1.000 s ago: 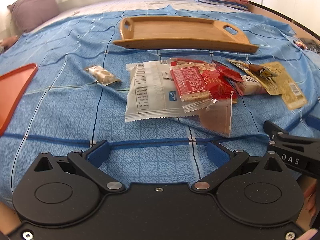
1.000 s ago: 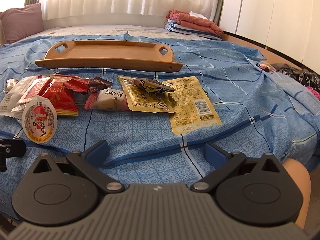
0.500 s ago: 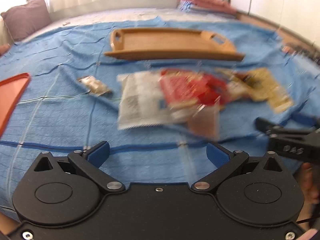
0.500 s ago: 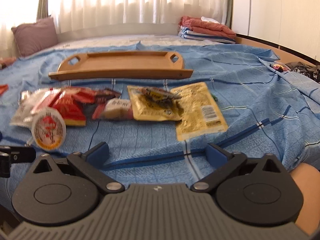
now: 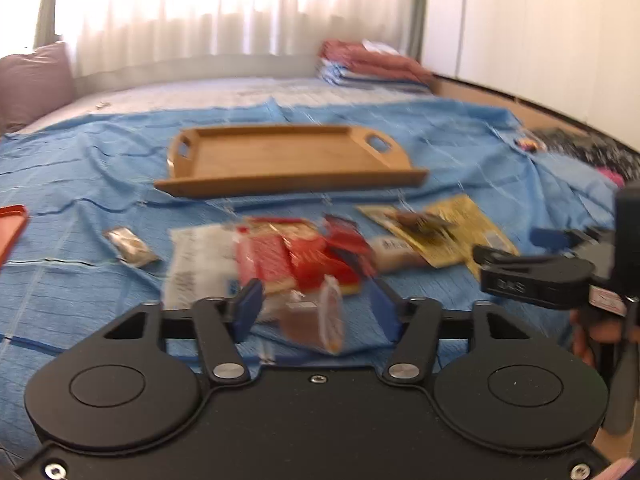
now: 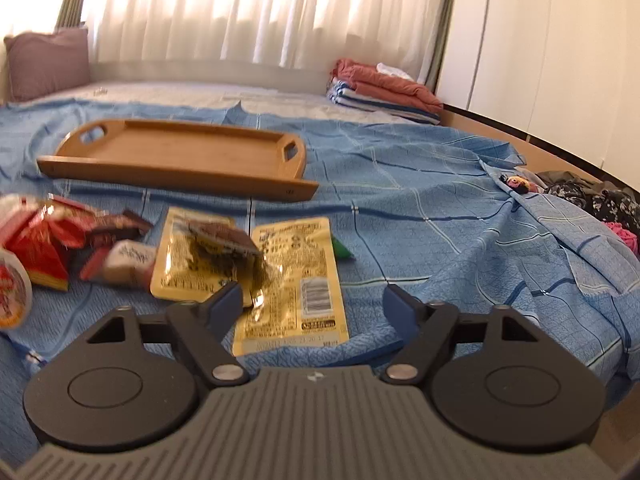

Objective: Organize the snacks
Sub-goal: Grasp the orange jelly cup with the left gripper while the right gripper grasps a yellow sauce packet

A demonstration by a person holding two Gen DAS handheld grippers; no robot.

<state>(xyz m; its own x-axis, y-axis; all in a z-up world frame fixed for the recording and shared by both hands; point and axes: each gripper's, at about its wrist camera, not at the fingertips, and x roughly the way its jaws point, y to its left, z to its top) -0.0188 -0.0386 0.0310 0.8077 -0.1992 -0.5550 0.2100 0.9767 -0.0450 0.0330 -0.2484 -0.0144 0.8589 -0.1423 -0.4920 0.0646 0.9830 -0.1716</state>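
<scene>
Lying crosswise ahead, the wooden tray [image 5: 288, 158] faces both grippers, whose jaws stand apart, gripping nothing.

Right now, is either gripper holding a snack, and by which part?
Nothing is held. The left gripper is open around the jelly cup; the right gripper is open over the yellow packet.

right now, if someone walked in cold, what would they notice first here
Probably the heap of snacks on the blue sheet: red packets mid-pile, yellow pouches to their right, a jelly cup nearest, between the open left gripper's fingers. Behind the pile lies an empty wooden tray. The right gripper, also open, hangs over a yellow pouch.
</scene>
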